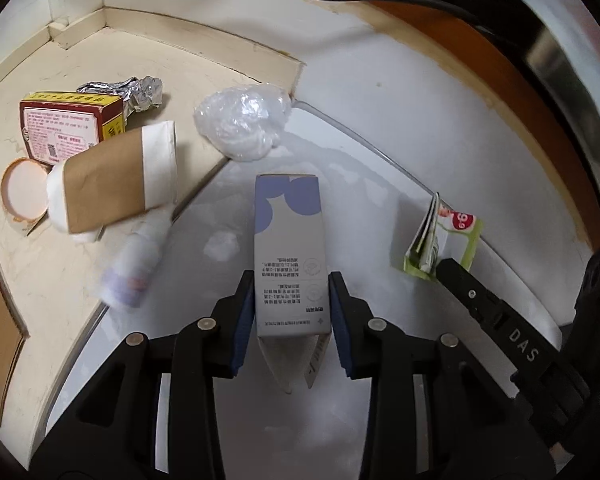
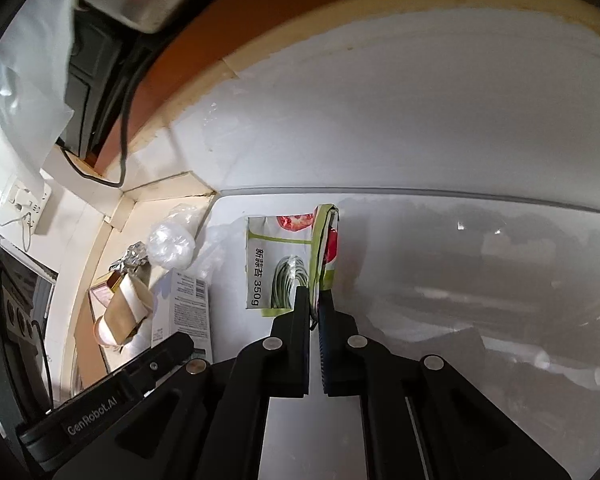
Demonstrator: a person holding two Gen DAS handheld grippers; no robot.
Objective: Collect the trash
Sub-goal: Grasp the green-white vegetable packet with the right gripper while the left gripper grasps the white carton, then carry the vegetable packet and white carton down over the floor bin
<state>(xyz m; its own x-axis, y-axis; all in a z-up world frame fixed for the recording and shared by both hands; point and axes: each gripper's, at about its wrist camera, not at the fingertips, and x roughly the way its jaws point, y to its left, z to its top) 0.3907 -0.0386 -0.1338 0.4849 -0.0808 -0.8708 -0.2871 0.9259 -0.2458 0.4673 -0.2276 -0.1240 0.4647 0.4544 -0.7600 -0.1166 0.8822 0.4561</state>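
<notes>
On the cream stone ledge (image 1: 28,264) at the left lies a heap of rubbish: a round orange plastic lid (image 1: 22,190), a red and yellow printed cardboard box (image 1: 66,124), a crumpled piece of silver foil (image 1: 134,90) behind the box toward the ledge's back corner, and a brown-sleeved white paper cup (image 1: 116,178) tipped on its side over the lid and box. Just in front of the cup a small white bottle (image 1: 134,266), blurred, lies at the ledge's front edge. A ball of clear crumpled plastic film (image 1: 242,122) straddles the seam where the ledge meets the glossy white table (image 1: 380,168).

On the table, the left gripper (image 1: 292,300) clasps a tall white carton with lilac blotches and grey print (image 1: 288,256), its blue pads pressed against both long sides; the carton's near flap hangs open. The right gripper (image 2: 314,306) is clenched on the upright folded edge of a green and white printed vegetable packet (image 2: 278,268), which lies near the table's back edge, close under the grey rim.

To the right of the packet the white tabletop runs bare to its far side, and the space between carton and packet is free too.
</notes>
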